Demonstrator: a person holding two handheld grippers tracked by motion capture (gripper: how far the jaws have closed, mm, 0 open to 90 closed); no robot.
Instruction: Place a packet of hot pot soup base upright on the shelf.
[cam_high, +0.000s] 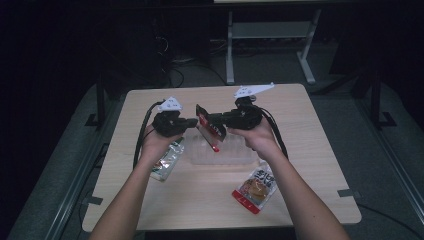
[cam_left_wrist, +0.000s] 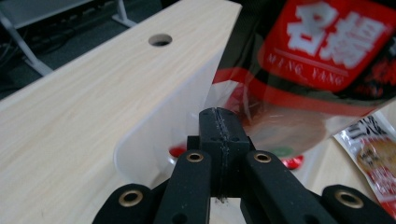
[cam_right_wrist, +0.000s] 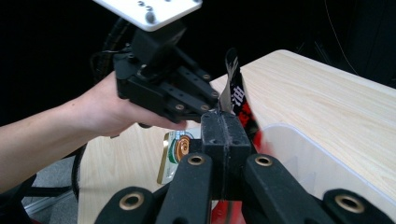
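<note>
High view: the left gripper (cam_high: 192, 123) and right gripper (cam_high: 212, 120), each clamped on the red packet (cam_high: 209, 128), hold it above the clear tray (cam_high: 220, 156), table (cam_high: 320, 165) centre.

Left gripper view: packet (cam_left_wrist: 327, 46) at one o'clock.

Right gripper view: packet (cam_right_wrist: 236, 95) at twelve.

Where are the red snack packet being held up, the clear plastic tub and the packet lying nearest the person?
red snack packet (cam_high: 206, 125), high view, its middle.
clear plastic tub (cam_high: 227, 157), high view, front wall.
orange packet (cam_high: 256, 187), high view, its middle.

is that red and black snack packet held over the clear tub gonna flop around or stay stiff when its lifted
Probably floppy: the glossy red and black snack packet is thin film, hanging tilted between the left gripper and right gripper. Likely light, since it hangs from edge pinches. The shiny film may slip. The clear plastic tub sits below it.
</note>
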